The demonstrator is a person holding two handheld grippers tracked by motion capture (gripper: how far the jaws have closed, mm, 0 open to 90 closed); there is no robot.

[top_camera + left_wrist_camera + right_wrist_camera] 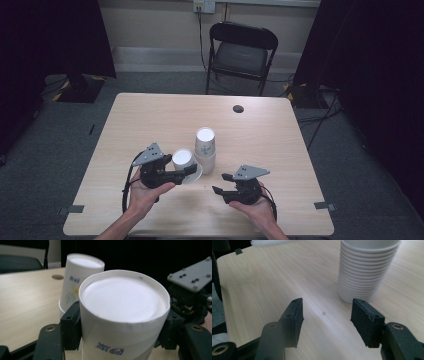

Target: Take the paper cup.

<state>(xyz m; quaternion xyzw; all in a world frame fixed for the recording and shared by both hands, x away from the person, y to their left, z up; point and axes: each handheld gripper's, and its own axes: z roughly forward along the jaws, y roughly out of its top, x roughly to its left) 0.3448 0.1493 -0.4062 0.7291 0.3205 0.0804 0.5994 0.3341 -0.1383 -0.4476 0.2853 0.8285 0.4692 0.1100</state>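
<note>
The left gripper (186,171) is clamped on a single paper cup (184,161); in the left gripper view both black jaws press the cup's (122,315) white wall from either side, and the cup is held upside down, its flat closed base facing up and blue print showing low on its side; its inside cannot be seen. In the high view this cup sits just left of the cup stack (205,149), near the middle of the table (150,115), and whether its rim touches the tabletop or the stack cannot be told.

The stack stands mouth-down on the table; in the right gripper view its many nested rims (364,277) form a ribbed white column resting on the wood; the topmost cup's base faces up and carries a faint blue and yellow print (75,282).

The right gripper (224,183) lies to the right of the stack and apart from it; its jaws stand partly open with nothing between them but bare tabletop, the stack lying just beyond the right-hand jaw.

A black folding chair (240,52) stands beyond the far edge of the table.
</note>
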